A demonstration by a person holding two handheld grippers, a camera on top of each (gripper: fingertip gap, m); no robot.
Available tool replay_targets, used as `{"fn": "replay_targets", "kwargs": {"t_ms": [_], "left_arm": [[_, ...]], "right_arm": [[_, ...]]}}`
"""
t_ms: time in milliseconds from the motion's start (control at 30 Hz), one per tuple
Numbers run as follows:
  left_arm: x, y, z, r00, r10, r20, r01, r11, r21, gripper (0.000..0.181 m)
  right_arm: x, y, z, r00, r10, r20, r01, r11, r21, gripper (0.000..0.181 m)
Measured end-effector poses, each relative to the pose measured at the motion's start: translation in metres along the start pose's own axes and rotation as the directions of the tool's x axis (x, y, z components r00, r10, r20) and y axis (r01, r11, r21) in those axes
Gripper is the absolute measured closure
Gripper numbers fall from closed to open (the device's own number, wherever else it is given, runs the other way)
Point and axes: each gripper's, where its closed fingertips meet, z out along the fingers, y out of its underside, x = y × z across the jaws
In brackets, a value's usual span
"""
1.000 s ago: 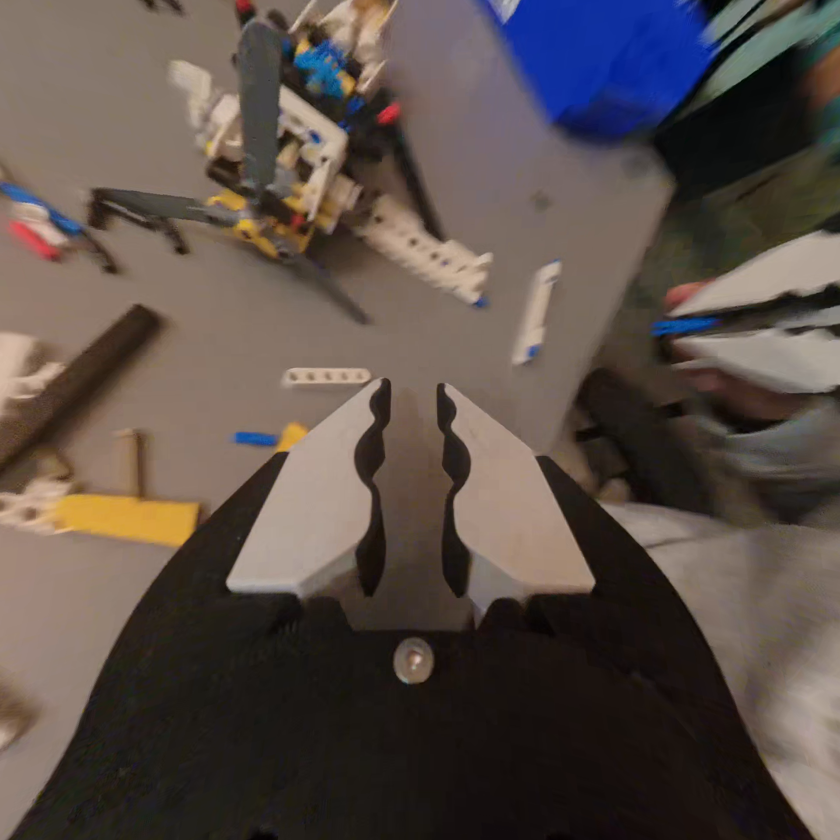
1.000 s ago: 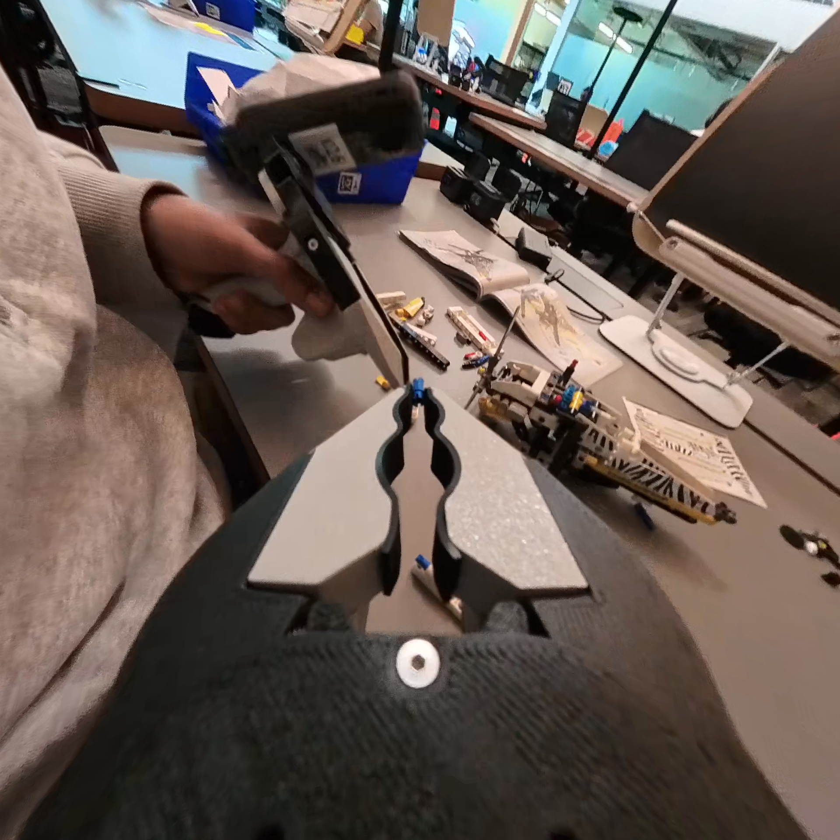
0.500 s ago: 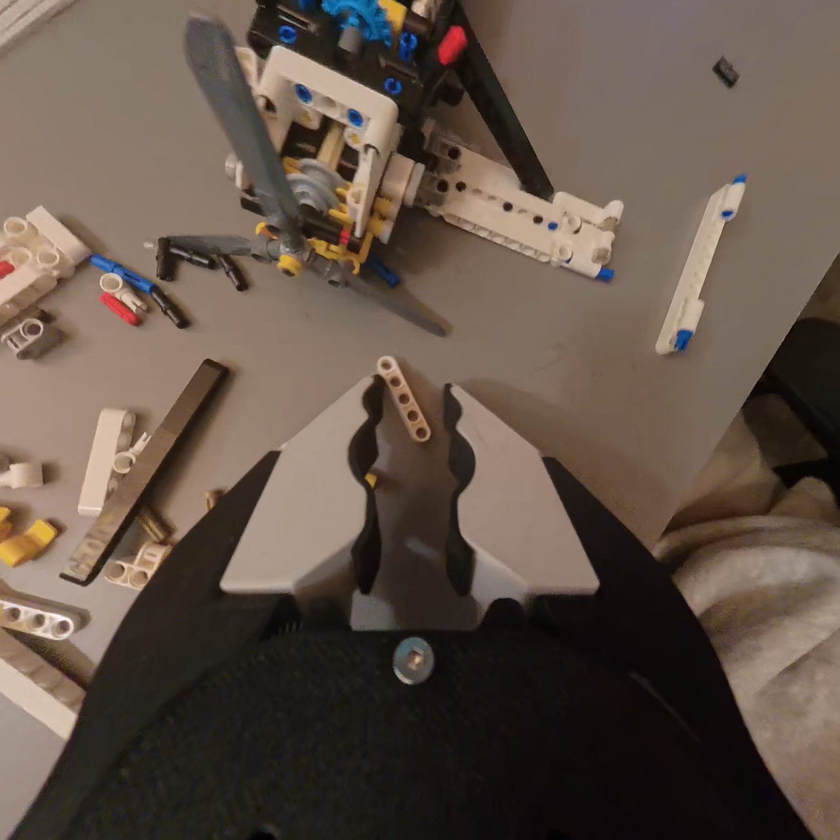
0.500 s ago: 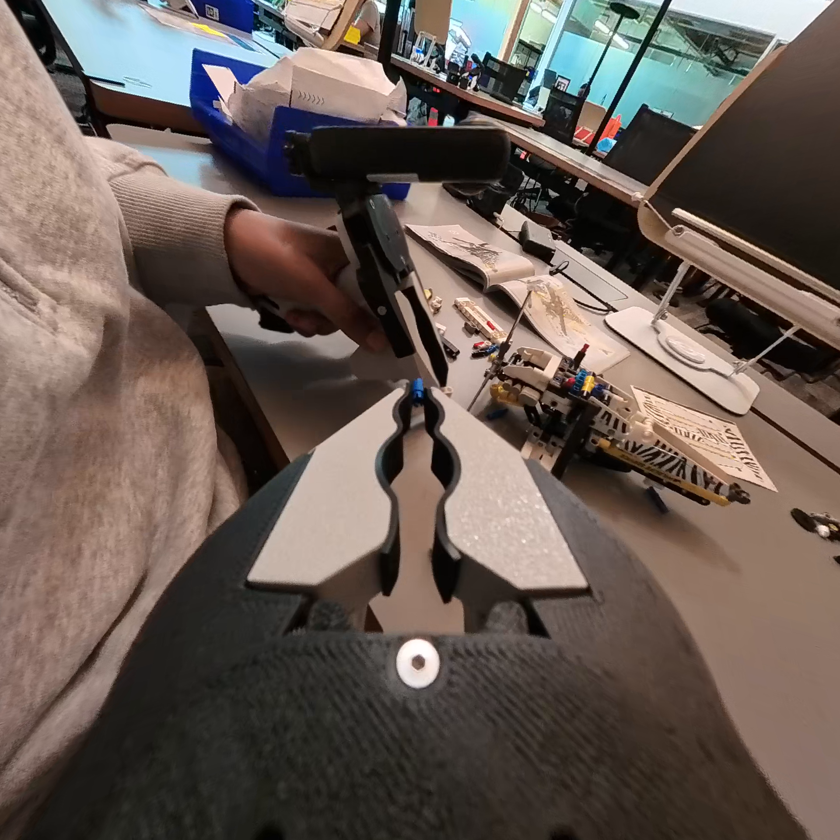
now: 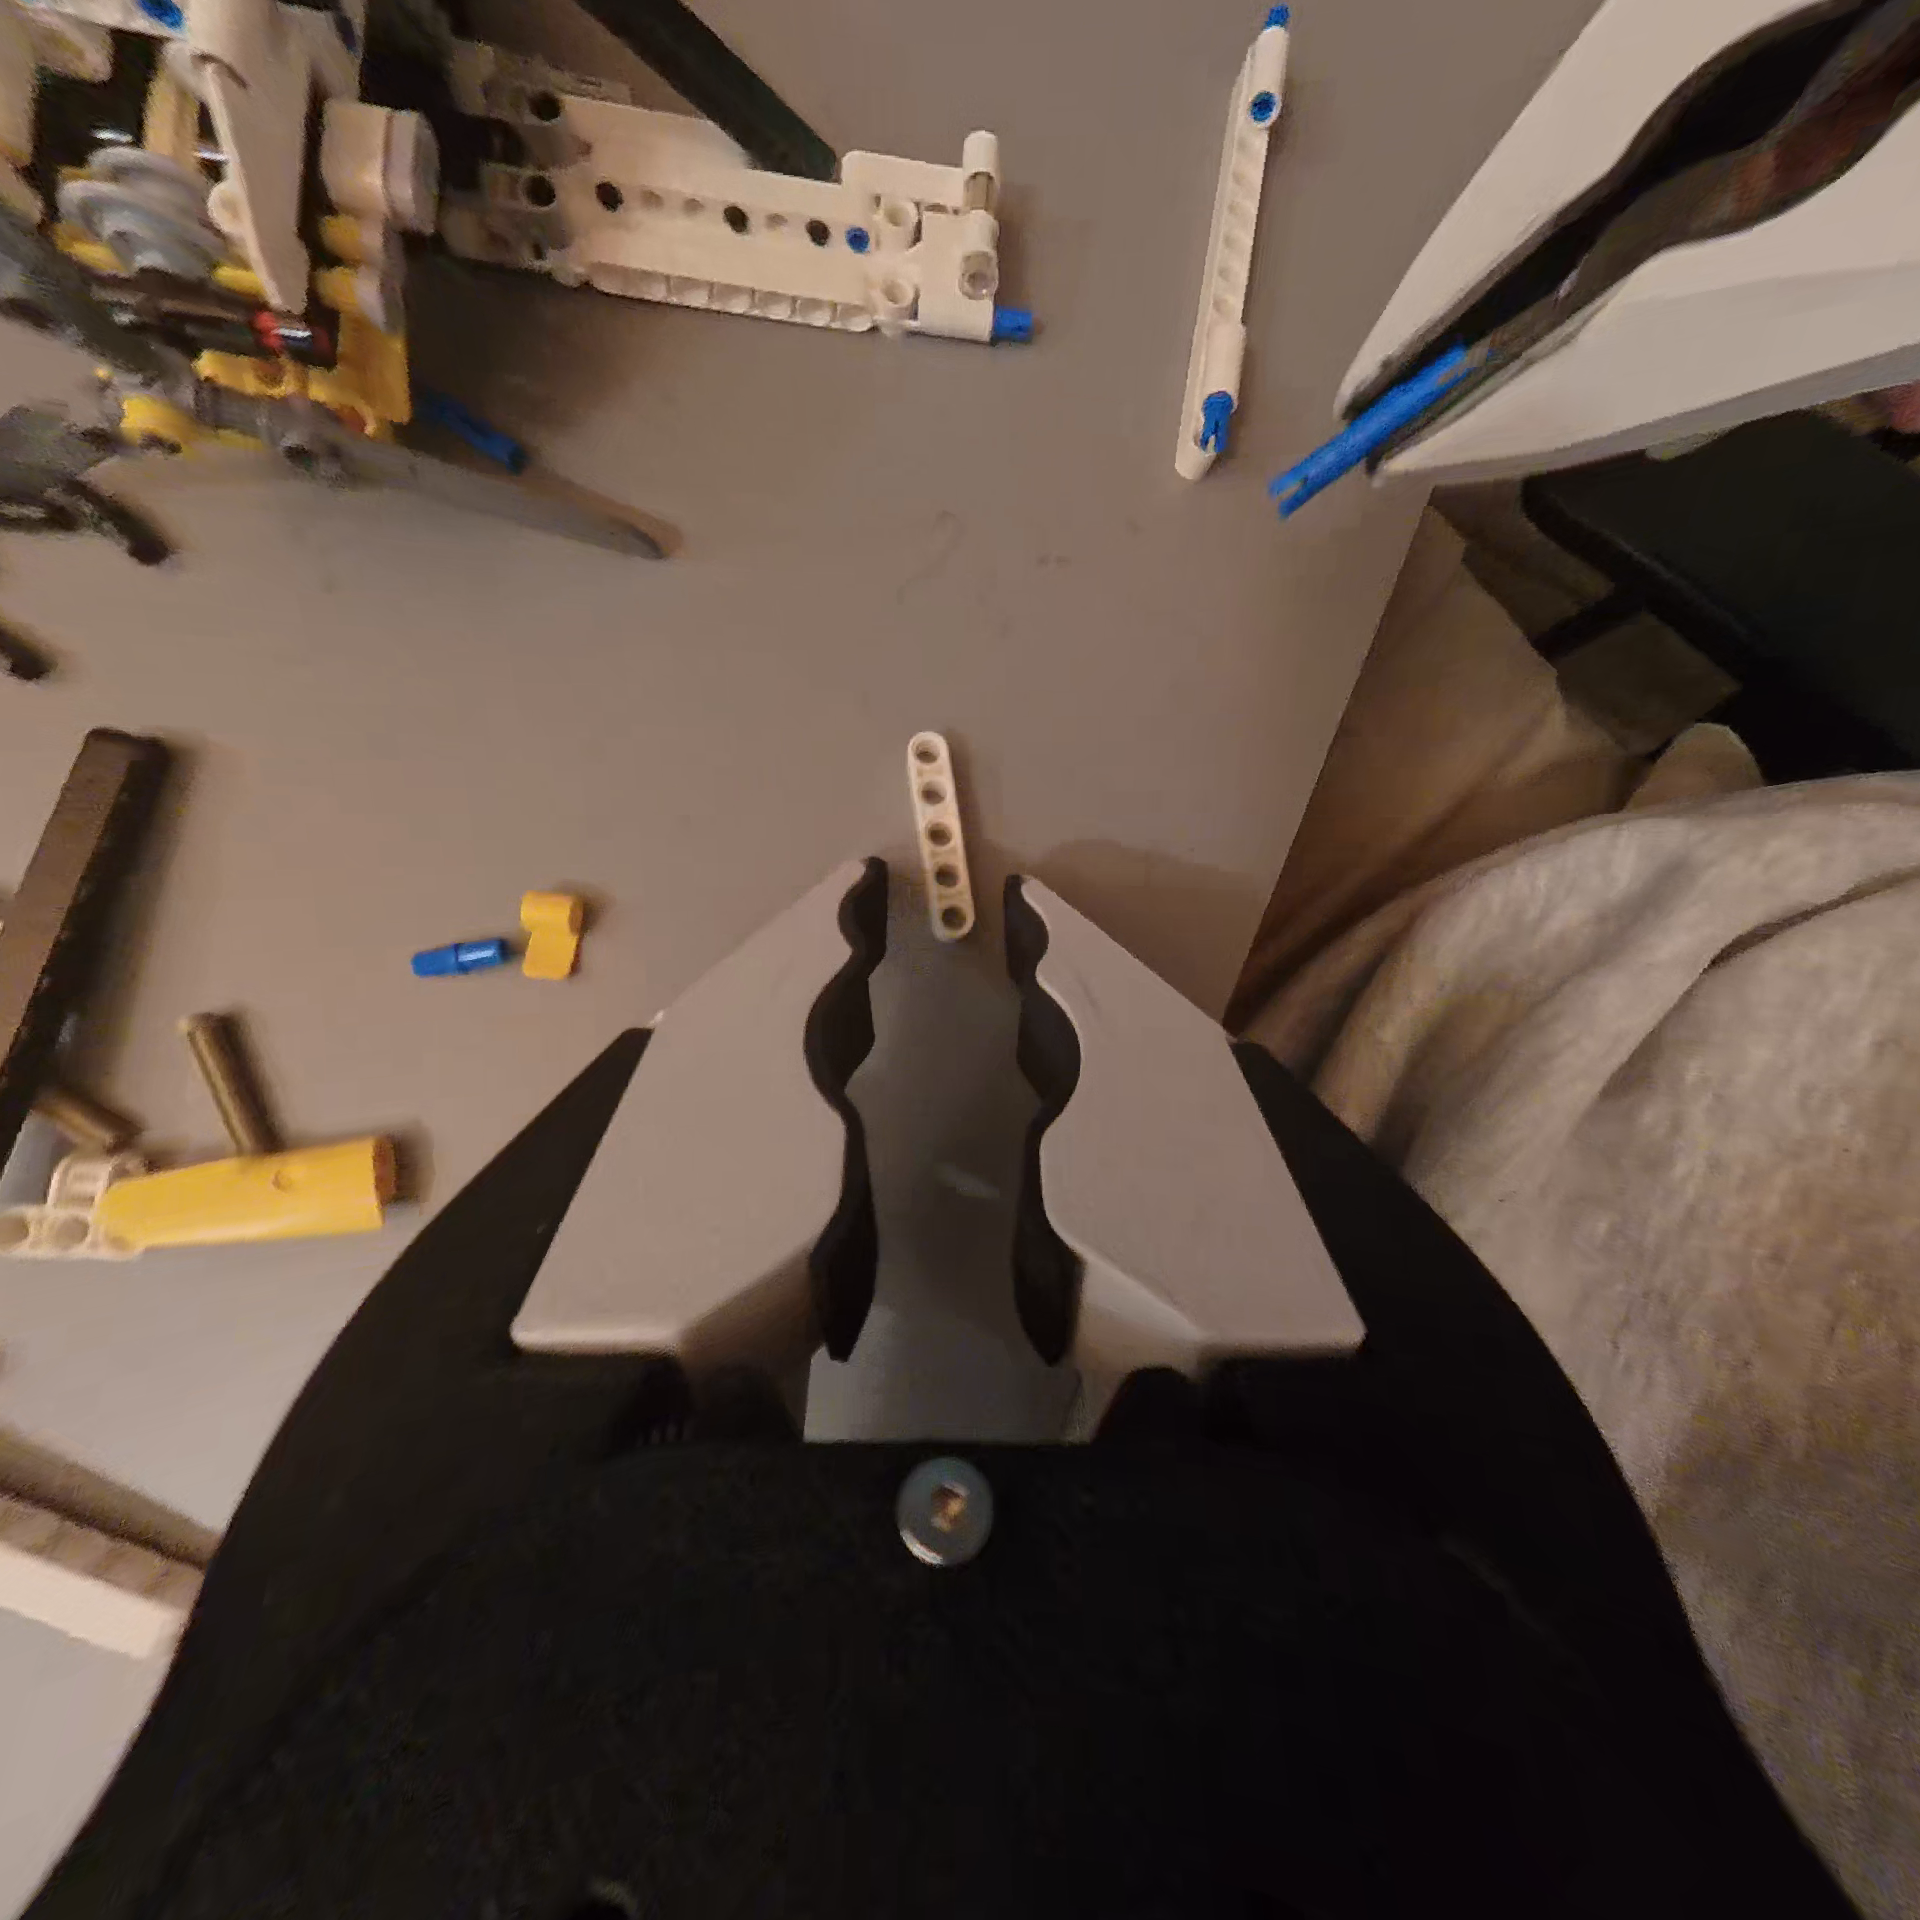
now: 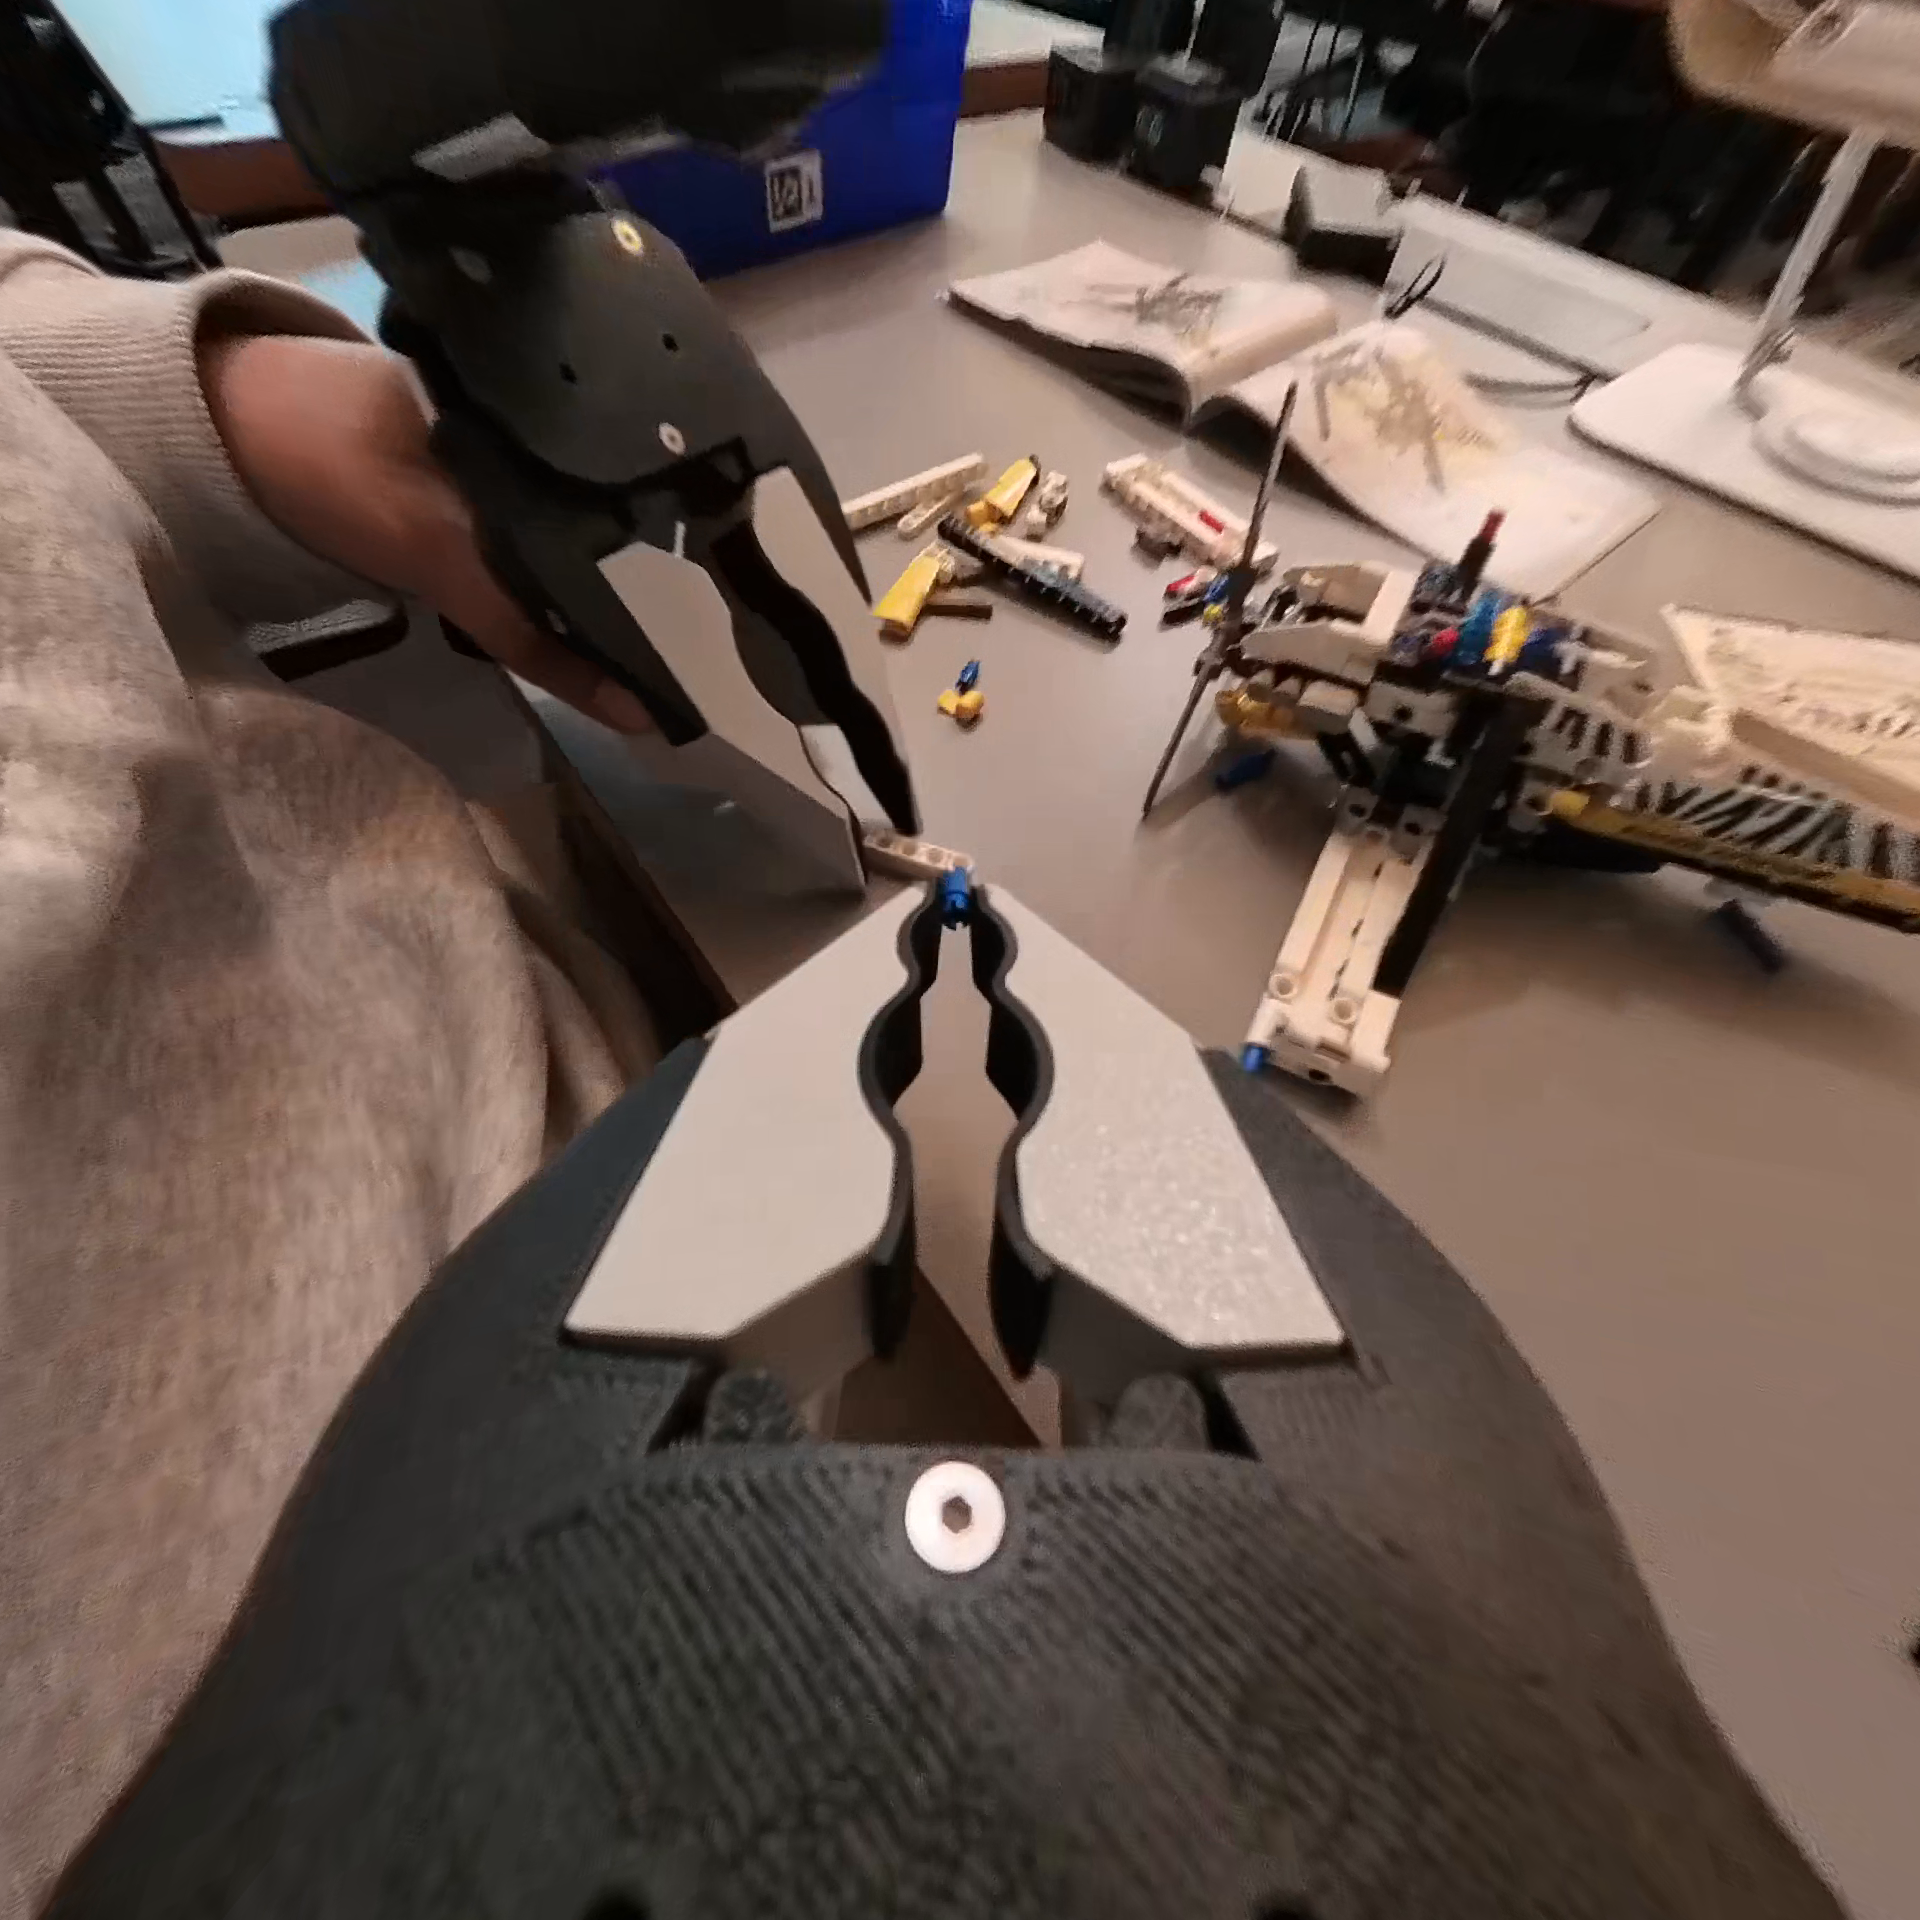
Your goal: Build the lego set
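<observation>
A small white beam with several holes (image 5: 940,836) lies flat on the grey table near its front edge. My left gripper (image 5: 943,875) is open and its tips straddle the near end of the beam; in the right wrist view it (image 6: 883,831) reaches down onto the beam (image 6: 920,854). My right gripper (image 6: 954,902) is shut on a blue pin (image 6: 952,894); in the left wrist view it shows at the top right with the pin (image 5: 1361,431) sticking out. The half-built plane model (image 6: 1455,675) stands on the table, its white frame (image 5: 748,223) beyond the beam.
A long white beam with blue pins (image 5: 1231,239) lies right of the model. A yellow piece with a blue pin (image 5: 520,940), a yellow panel (image 5: 239,1200) and a black beam (image 5: 73,894) lie at left. An open booklet (image 6: 1247,364) and a blue bin (image 6: 831,156) sit behind. My right fingertips sit around 10 centimeters from my left ones.
My left gripper has come down and lined up over the small white beam, which now lies between its tips. My right gripper, still holding the blue pin, has swung in close beside it.
</observation>
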Motion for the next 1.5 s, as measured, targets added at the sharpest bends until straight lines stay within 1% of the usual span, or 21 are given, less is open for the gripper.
{"fn": "replay_targets", "kwargs": {"t_ms": [67,133,200,300,400,533,600,667,767,833,967,1167,1367,1500], "left_arm": [[-0.003,0.000,-0.004,1.000,-0.026,-0.001,0.026,0.999,0.038,0.160],[-0.002,-0.002,-0.005,0.997,-0.064,-0.038,0.067,0.995,0.079,0.161],[0.003,0.000,-0.003,0.993,-0.087,-0.081,0.094,0.991,0.090,0.164],[0.004,0.001,-0.001,0.995,-0.078,-0.061,0.085,0.989,0.119,0.167],[0.004,0.001,-0.001,0.995,-0.088,-0.043,0.093,0.985,0.142,0.174],[0.003,0.000,-0.002,0.995,-0.092,-0.030,0.096,0.980,0.172,0.175],[0.002,-0.001,-0.004,0.993,-0.109,-0.038,0.115,0.973,0.199,0.175],[0.001,-0.002,-0.006,0.989,-0.139,-0.060,0.149,0.964,0.220,0.175],[0.000,-0.002,-0.009,0.976,-0.189,-0.105,0.209,0.950,0.233,0.175],[0.000,-0.003,-0.009,0.972,-0.201,-0.124,0.226,0.946,0.234,0.175],[-0.001,-0.002,-0.009,0.971,-0.208,-0.120,0.231,0.945,0.230,0.176],[-0.003,-0.002,-0.008,0.966,-0.226,-0.124,0.249,0.943,0.221,0.177],[-0.005,0.000,-0.007,0.966,-0.231,-0.111,0.250,0.945,0.210,0.177],[-0.005,0.001,-0.008,0.961,-0.246,-0.129,0.269,0.942,0.202,0.178]], "right_arm": [[-0.004,0.000,0.009,0.999,0.022,0.031,-0.021,0.999,-0.033,0.177],[-0.008,-0.001,0.018,0.998,0.017,0.058,-0.013,0.997,-0.070,0.177],[-0.011,0.001,0.028,0.997,-0.007,0.078,0.017,0.991,-0.134,0.178],[-0.013,0.009,0.043,0.992,-0.073,0.105,0.097,0.964,-0.248,0.177],[-0.016,0.016,0.055,0.977,-0.148,0.152,0.194,0.913,-0.359,0.178],[-0.018,0.017,0.067,0.942,-0.248,0.227,0.327,0.830,-0.452,0.178],[-0.020,0.019,0.070,0.926,-0.257,0.276,0.367,0.785,-0.499,0.178],[-0.023,0.019,0.072,0.916,-0.251,0.314,0.388,0.758,-0.524,0.178],[-0.022,0.017,0.075,0.914,-0.232,0.333,0.390,0.731,-0.560,0.178],[-0.020,0.015,0.076,0.913,-0.233,0.333,0.394,0.711,-0.582,0.178],[-0.021,0.016,0.078,0.907,-0.218,0.360,0.404,0.686,-0.605,0.178],[-0.022,0.017,0.080,0.910,-0.162,0.381,0.384,0.677,-0.628,0.178],[-0.021,0.017,0.082,0.906,-0.133,0.401,0.389,0.637,-0.666,0.178],[-0.022,0.019,0.082,0.915,-0.059,0.399,0.339,0.650,-0.680,0.178]]}}
